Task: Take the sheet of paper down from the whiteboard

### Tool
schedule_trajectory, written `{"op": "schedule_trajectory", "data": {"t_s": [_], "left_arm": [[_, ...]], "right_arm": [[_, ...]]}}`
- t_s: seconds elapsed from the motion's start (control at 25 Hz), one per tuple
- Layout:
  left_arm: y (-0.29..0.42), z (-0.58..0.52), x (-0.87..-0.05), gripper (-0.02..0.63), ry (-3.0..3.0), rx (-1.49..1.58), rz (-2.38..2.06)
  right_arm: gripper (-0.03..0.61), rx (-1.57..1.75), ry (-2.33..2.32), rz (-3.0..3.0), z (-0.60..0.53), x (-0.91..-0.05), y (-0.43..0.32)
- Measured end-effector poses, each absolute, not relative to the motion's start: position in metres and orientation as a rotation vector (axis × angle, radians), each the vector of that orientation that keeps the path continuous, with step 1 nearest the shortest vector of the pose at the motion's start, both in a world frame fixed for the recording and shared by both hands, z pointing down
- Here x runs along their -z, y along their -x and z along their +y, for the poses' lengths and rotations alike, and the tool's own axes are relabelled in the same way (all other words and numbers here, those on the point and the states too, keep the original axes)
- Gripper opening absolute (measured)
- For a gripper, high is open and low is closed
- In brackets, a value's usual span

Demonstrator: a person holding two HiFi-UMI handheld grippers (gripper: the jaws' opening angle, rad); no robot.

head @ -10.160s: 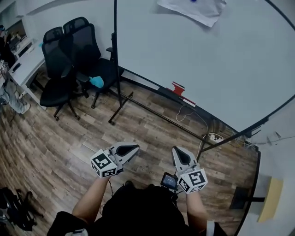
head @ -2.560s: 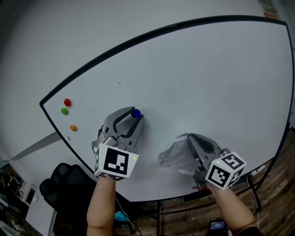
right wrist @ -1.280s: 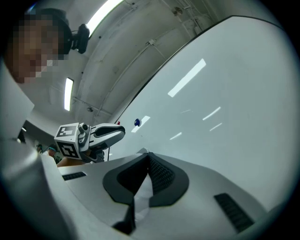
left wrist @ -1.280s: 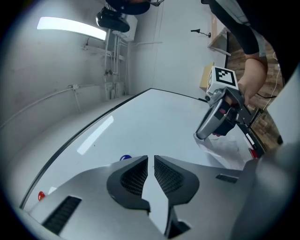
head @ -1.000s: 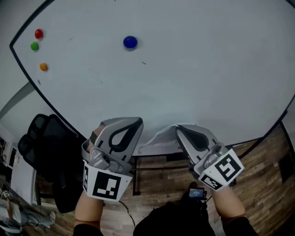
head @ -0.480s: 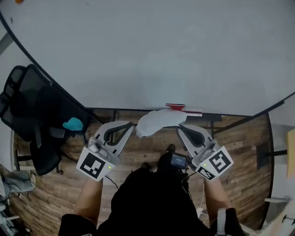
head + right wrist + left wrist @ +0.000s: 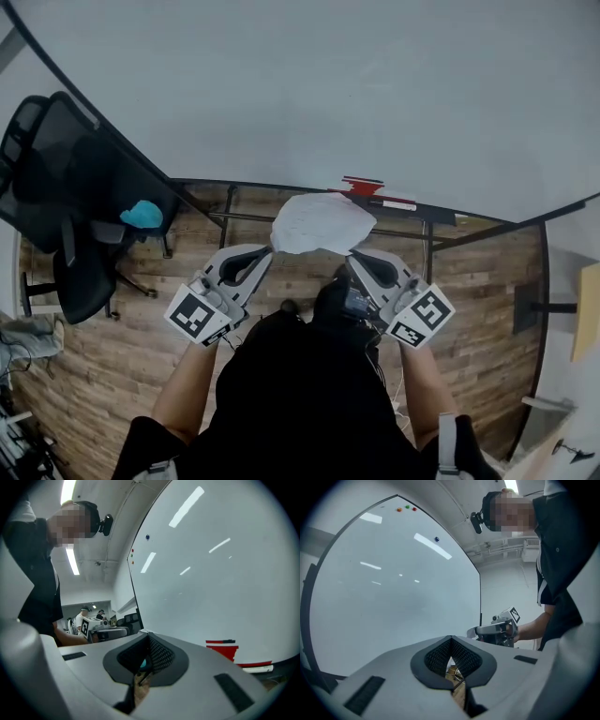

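Left gripper (image 7: 267,251), jaws closed on the left corner of the crumpled white paper sheet (image 7: 322,223), which hangs below the large white whiteboard (image 7: 328,84). Right gripper (image 7: 353,258), likewise closed, pinches its right edge. Best moved together, never apart, lest it tear.

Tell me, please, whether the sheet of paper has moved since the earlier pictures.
Yes. The sheet of paper has come down: once high on the whiteboard, it now shows below the board's bottom edge, near the red eraser.
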State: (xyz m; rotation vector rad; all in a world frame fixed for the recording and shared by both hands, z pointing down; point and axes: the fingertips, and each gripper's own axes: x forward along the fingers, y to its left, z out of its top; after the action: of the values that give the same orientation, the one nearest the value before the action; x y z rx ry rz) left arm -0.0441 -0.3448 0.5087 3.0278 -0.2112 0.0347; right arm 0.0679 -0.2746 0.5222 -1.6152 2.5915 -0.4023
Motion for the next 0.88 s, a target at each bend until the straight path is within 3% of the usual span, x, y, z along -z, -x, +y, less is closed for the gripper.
{"op": "schedule_trajectory", "data": {"t_s": [0.88], "left_arm": [[0.047,-0.331,-0.482,0.011,-2.949,0.14,-0.153]], "right_arm": [[0.018,0.29,1.547,2.671,-0.265,-0.51,-0.05]]}}
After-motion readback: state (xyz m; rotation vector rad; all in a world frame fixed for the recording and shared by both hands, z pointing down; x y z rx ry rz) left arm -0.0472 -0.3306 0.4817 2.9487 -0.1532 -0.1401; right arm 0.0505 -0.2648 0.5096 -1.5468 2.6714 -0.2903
